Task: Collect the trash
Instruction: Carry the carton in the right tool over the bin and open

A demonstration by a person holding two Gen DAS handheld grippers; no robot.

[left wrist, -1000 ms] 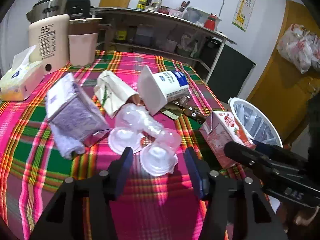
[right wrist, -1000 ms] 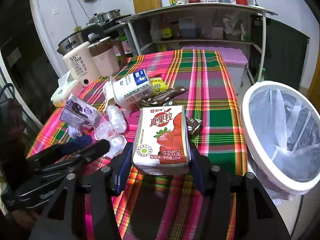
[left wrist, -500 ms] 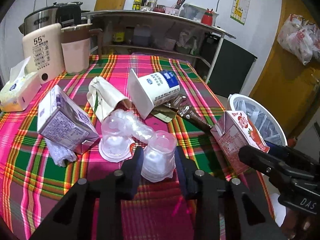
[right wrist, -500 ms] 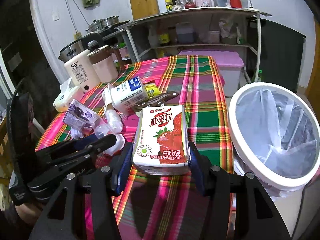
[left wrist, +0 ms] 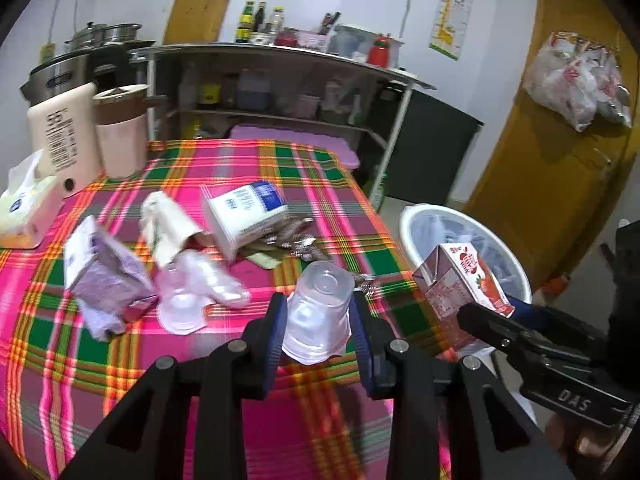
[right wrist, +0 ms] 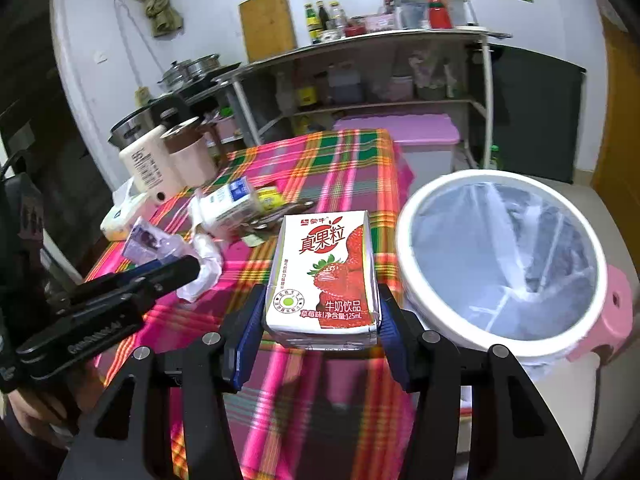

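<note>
Two pieces are held: lined bin (right wrist: 404, 248) lies just right of the right gripper (right wrist: 320, 320), clamped on upright strawberry milk carton (right wrist: 324, 276); clear plastic cup (left wrist: 318, 316), upended, is pinched by left gripper (left wrist: 318, 332), farther left.

bin mouth (right wrist: 404, 240) open, litter (left wrist: 240, 216) crowds tablecloth (left wrist: 224, 160)

The tablecloth (left wrist: 224, 160) is pink, green and orange plaid. The carton (right wrist: 326, 276) is white with red strawberries. The bin (right wrist: 404, 240) is white-rimmed.
</note>
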